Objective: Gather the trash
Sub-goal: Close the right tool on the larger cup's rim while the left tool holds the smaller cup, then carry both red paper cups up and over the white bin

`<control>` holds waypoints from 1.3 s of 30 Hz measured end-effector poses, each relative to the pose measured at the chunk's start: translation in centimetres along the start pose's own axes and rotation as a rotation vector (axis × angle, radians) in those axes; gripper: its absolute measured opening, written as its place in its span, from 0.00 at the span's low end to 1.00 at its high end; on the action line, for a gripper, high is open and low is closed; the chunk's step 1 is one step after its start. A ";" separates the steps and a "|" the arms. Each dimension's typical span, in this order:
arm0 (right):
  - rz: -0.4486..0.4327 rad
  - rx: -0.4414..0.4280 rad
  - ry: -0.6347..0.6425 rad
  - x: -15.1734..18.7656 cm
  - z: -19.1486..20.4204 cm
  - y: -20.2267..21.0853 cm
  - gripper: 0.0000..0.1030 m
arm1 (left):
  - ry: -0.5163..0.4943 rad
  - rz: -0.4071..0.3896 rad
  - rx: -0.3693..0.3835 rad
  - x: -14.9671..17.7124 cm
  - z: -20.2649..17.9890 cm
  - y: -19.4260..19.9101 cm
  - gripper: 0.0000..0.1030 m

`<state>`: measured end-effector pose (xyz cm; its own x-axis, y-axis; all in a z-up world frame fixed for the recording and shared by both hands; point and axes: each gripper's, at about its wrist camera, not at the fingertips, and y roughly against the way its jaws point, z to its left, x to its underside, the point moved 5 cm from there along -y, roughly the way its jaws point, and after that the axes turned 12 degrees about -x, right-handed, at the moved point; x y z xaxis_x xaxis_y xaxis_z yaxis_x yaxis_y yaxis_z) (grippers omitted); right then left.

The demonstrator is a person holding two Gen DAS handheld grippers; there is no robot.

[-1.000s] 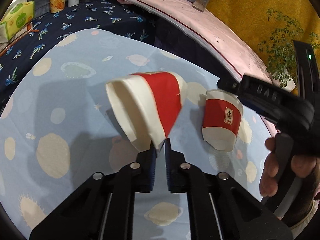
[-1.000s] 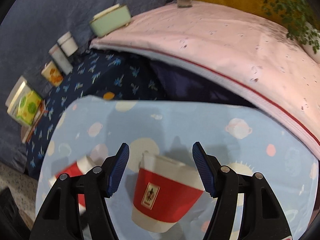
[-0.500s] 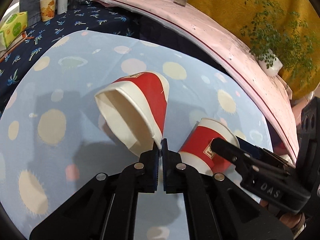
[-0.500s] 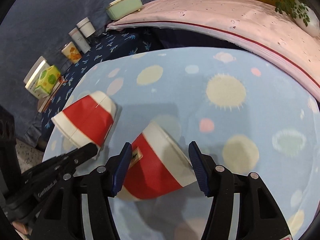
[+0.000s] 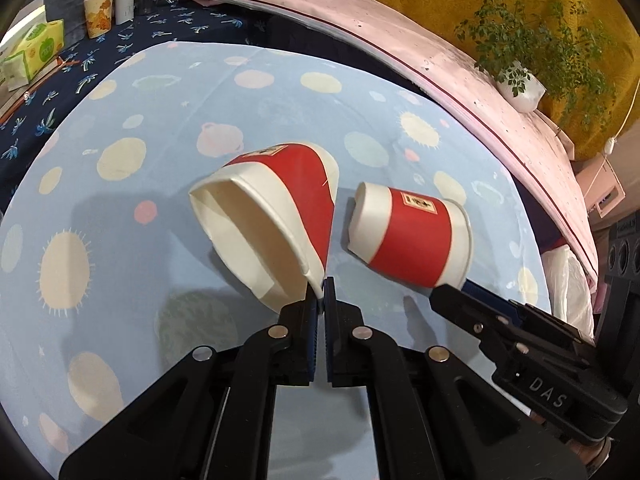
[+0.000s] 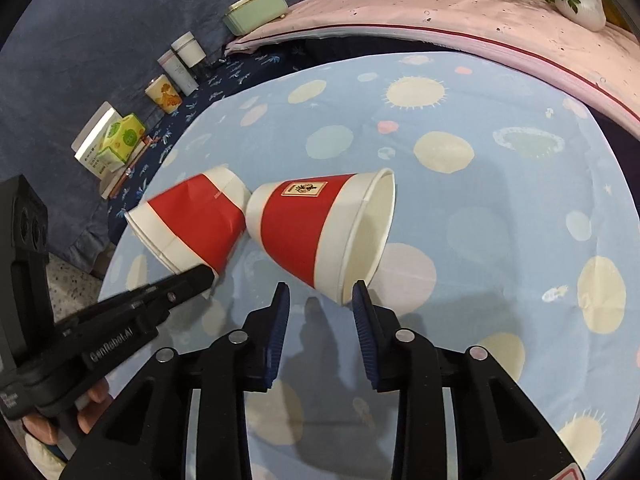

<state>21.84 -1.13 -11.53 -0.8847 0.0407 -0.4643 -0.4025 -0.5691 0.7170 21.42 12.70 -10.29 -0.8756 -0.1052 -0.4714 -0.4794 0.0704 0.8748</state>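
Two red-and-white paper cups are held in the air above a light blue patterned tablecloth [image 5: 120, 240]. My left gripper [image 5: 321, 304] is shut on the rim of the flattened cup [image 5: 276, 216], its mouth facing the camera. This cup also shows in the right wrist view [image 6: 192, 224]. My right gripper [image 6: 320, 292] is closed on the rim end of the second cup [image 6: 320, 224], which lies sideways, mouth to the right. This cup shows in the left wrist view [image 5: 412, 236], base nearly touching the first cup.
Boxes and tubs [image 6: 176, 76] stand on the dark blue cloth beyond the table edge. A pink cloth surface [image 5: 440, 56] with a potted plant [image 5: 520, 84] lies behind. A tissue box [image 5: 32, 52] is at far left.
Both cups have been lifted and brought together, bases nearly touching. The right gripper's cup tipped from standing to sideways. The right gripper's fingers have narrowed onto it.
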 end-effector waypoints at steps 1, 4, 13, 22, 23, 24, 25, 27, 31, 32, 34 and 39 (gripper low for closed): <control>-0.005 -0.013 -0.003 0.0 0.2 0.1 0.28 | 0.000 0.000 0.001 0.2 -0.1 0.2 0.02; -0.008 -0.026 0.001 0.0 0.7 -0.1 0.27 | 0.001 0.001 0.000 0.6 -0.1 0.4 0.02; -0.004 -0.046 -0.018 -0.2 1.3 -1.7 0.13 | 0.004 0.005 -0.004 1.1 0.2 0.4 0.02; -0.067 -0.036 -0.007 0.0 2.6 0.4 0.03 | 0.010 -0.024 0.002 0.9 0.1 1.7 0.02; -0.081 -0.037 -0.008 0.0 2.7 1.0 0.03 | 0.008 -0.030 0.003 0.9 -0.1 2.0 0.02; -0.093 -0.036 -0.011 -0.1 2.7 1.5 0.03 | 0.004 -0.037 0.006 0.8 -0.3 2.4 0.02; -0.106 -0.036 -0.014 -0.1 2.7 2.0 0.03 | 0.000 -0.044 0.010 0.7 -0.6 2.7 0.02; -0.134 -0.032 -0.018 -0.1 2.6 3.4 0.03 | -0.013 -0.059 0.018 0.5 -1.4 3.5 0.02; -0.193 -0.022 -0.019 -0.1 2.5 6.3 0.03 | -0.045 -0.086 0.037 0.3 -3.5 4.8 0.02; -0.211 -0.019 -0.024 -0.1 2.3 7.3 0.03 | -0.055 -0.092 0.042 0.2 -4.1 5.1 0.02; -0.238 -0.014 -0.033 -0.1 1.9 8.7 0.03 | -0.079 -0.106 0.056 0.3 -5.6 5.8 0.02; -0.309 0.014 -0.058 0.2 0.3 12.7 0.03 | -0.144 -0.138 0.093 0.5 -9.7 7.5 0.02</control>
<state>16.47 -8.05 -2.38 -0.7318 0.2567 -0.6313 -0.6572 -0.5113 0.5539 17.92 3.55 -2.84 -0.7975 0.0224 -0.6029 -0.5928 0.1566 0.7900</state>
